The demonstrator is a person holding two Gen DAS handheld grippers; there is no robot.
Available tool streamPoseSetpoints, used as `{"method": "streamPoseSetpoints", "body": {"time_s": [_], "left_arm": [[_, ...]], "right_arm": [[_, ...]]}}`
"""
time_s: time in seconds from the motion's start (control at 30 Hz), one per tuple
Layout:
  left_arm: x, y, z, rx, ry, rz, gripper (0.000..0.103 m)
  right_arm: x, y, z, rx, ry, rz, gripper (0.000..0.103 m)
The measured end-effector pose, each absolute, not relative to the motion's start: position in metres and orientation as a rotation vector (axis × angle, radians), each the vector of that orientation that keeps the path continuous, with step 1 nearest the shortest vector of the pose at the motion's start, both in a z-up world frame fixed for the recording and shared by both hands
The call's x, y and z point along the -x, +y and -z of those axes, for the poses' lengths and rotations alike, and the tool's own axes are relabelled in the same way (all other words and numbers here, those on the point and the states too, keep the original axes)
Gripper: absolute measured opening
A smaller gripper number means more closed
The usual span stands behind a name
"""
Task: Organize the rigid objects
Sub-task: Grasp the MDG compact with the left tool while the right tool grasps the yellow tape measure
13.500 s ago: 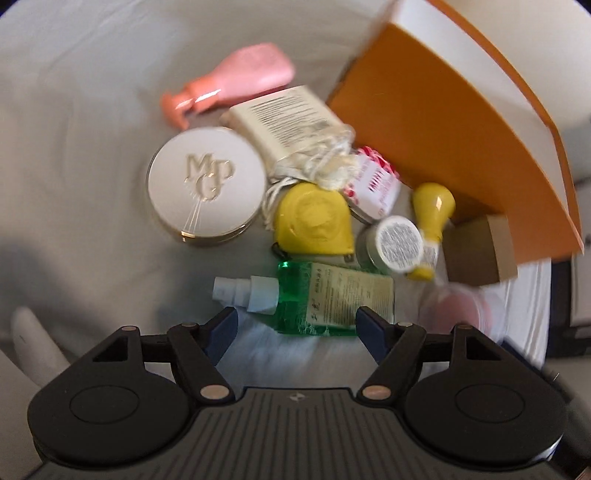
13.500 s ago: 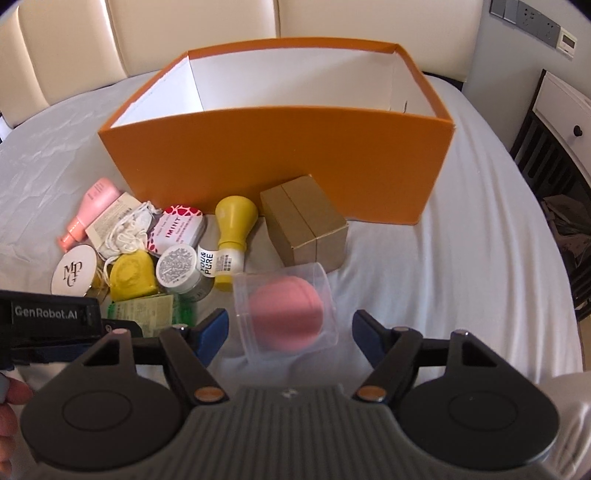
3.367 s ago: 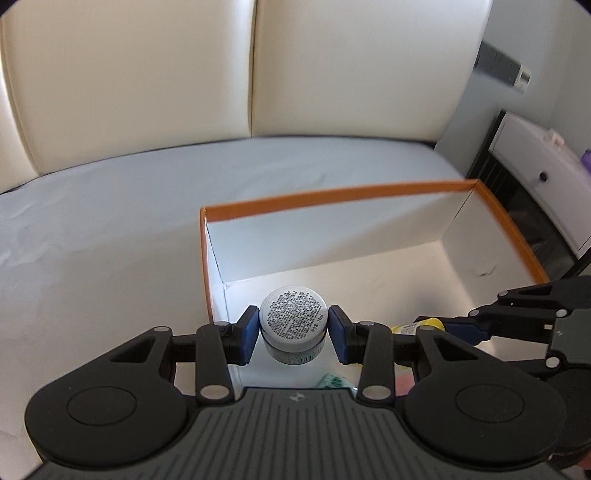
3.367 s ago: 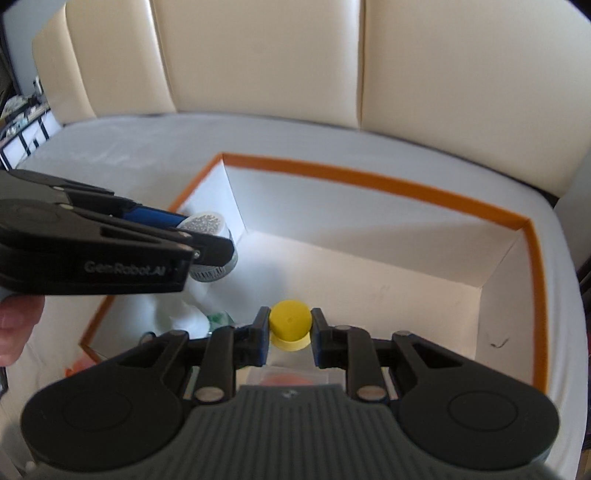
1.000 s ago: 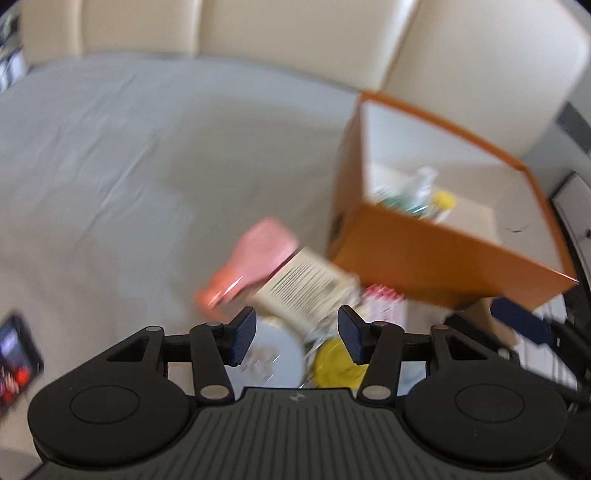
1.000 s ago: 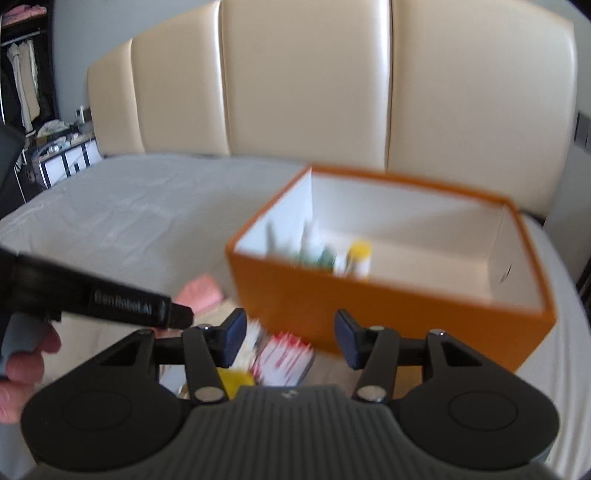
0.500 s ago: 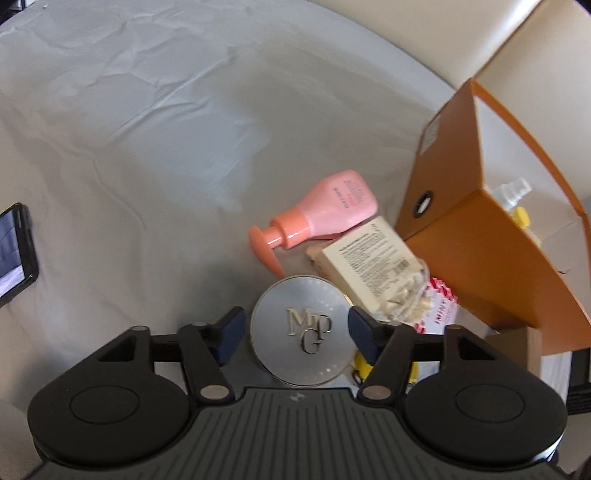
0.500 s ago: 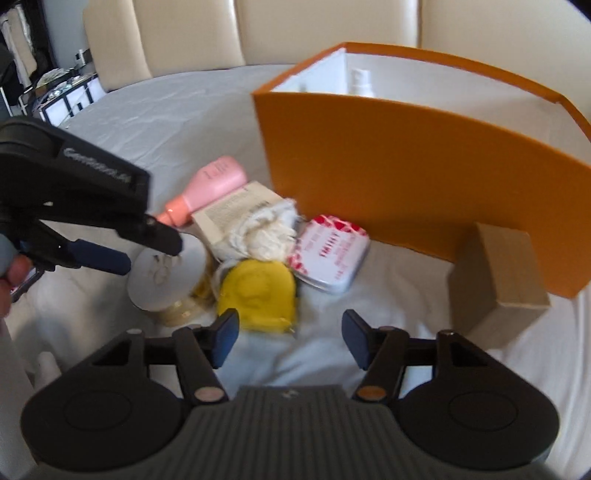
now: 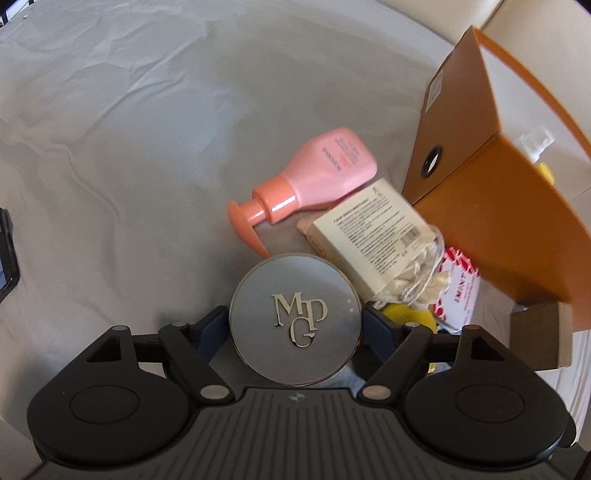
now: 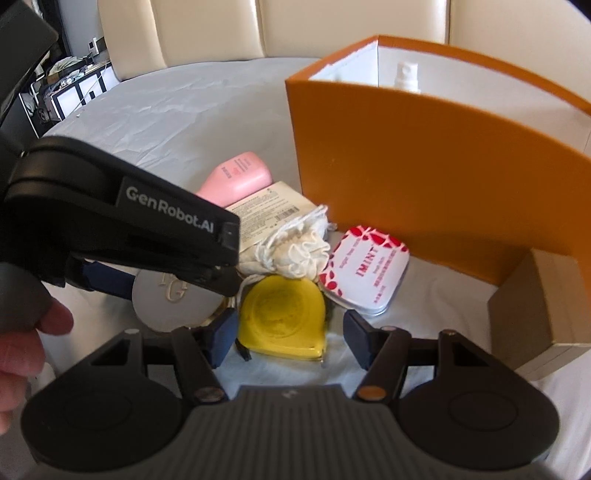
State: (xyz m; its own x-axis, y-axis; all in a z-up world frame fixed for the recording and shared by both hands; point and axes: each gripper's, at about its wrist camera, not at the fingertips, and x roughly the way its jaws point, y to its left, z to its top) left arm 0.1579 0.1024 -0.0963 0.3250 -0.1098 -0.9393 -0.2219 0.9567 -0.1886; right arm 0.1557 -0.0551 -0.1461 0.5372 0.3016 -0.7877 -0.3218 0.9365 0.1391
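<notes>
My left gripper (image 9: 295,325) is open with its jaws on either side of a round silver compact marked MPG (image 9: 295,319), which lies on the grey sheet; it also shows in the right wrist view (image 10: 173,299). My right gripper (image 10: 290,338) is open around a yellow tape measure (image 10: 282,317). The orange box (image 10: 424,177) stands behind, with a white spray bottle top (image 10: 406,75) showing inside. A pink pump bottle (image 9: 314,177), a cream carton (image 9: 373,236), a white drawstring pouch (image 10: 295,251) and a red-and-white mint tin (image 10: 364,271) lie beside the compact.
A small brown cardboard box (image 10: 543,314) sits at the right by the orange box. A dark phone (image 9: 5,251) lies at the far left edge. The left gripper body (image 10: 118,225) crosses the right wrist view. Cream headboard cushions (image 10: 332,26) stand behind.
Both grippers have come down closer to the pile. The left one now has the compact between its open jaws; the right one now has the tape measure between its open jaws.
</notes>
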Motion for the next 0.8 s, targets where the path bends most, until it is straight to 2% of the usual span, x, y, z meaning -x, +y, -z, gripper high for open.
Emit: {"method": "streamPoseSetpoints", "body": {"time_s": [0.17, 0.33, 0.6, 0.8], "left_arm": [[-0.159, 0.097, 0.101, 0.279, 1.254, -0.083, 0.09], [-0.157, 0.096, 0.099, 0.264, 1.251, -0.077, 0.089], [-0.16, 0.084, 0.1, 0.203, 1.282, -0.035, 0.089], [-0.161, 0.074, 0.103, 0.16, 1.301, -0.032, 0.09]], "right_arm": [[-0.16, -0.05, 0.152, 0.039, 0.934, -0.375, 0.063], [-0.161, -0.047, 0.153, 0.043, 0.931, -0.381, 0.057], [-0.153, -0.057, 0.146, 0.108, 0.963, -0.318, 0.057], [-0.148, -0.078, 0.144, 0.056, 0.997, -0.274, 0.056]]}}
